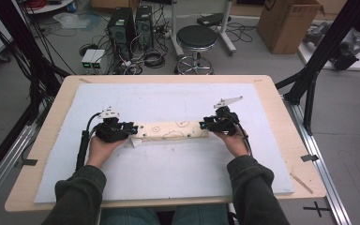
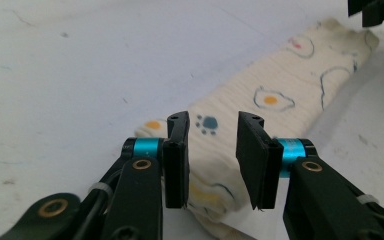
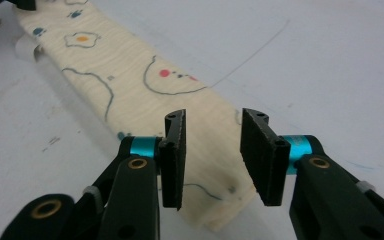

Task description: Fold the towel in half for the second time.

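I am letting go of the long folded cream cloth printed with fried eggs and paw marks (image 1: 172, 131), lying across the middle of the white table (image 1: 168, 173), my left tongs (image 2: 214, 150) and right tongs (image 3: 214, 150) both released astride its ends, and next I judge I should be lifting clear.

The folded cloth (image 1: 172, 131) is cream with little cartoon prints: fried eggs with orange yolks, blue paw prints, blue outlines with red dots. It's on a pale blue-white mat (image 1: 168, 173) over a light wood bench (image 1: 51, 122). Hand-held grippers are black with teal bits.
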A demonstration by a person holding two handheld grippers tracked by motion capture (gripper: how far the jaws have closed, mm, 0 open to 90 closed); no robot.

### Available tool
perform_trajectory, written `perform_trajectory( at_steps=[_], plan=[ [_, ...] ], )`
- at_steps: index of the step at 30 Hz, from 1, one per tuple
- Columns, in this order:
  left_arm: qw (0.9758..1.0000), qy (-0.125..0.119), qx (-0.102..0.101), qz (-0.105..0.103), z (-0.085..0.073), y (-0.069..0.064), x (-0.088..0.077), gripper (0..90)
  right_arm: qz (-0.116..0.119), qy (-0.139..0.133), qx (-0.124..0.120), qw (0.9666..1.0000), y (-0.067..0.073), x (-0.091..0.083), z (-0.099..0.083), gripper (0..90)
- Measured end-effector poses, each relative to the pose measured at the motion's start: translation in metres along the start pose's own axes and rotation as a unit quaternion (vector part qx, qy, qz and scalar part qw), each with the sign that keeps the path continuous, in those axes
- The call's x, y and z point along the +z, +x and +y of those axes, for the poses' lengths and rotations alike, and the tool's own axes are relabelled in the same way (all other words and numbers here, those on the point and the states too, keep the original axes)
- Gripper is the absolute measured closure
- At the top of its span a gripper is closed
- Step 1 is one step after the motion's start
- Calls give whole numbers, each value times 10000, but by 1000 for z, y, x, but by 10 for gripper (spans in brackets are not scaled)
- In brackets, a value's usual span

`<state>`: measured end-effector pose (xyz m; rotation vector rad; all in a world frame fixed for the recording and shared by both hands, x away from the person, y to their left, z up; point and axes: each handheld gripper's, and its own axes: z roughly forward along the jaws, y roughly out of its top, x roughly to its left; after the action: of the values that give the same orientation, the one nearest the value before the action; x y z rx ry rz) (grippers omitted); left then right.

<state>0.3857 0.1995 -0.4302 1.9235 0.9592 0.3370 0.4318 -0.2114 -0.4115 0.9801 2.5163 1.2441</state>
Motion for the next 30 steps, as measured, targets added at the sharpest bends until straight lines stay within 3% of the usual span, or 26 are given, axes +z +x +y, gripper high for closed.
perform_trajectory(
  at_steps=[5,10,18,30],
  plan=[
    [9997,220,83,-7,-6,-1,2,660,20,304,-129,9995,5,10,-4,599],
    [9989,393,234,63,-7,-3,7,659,-31,354,-205,9992,3,14,-15,596],
    [9981,471,379,150,-8,-6,8,646,-144,439,-366,9983,6,16,-18,582],
    [9976,493,420,247,-8,-7,9,652,-211,457,-539,9973,8,16,-20,577]
  ],
)
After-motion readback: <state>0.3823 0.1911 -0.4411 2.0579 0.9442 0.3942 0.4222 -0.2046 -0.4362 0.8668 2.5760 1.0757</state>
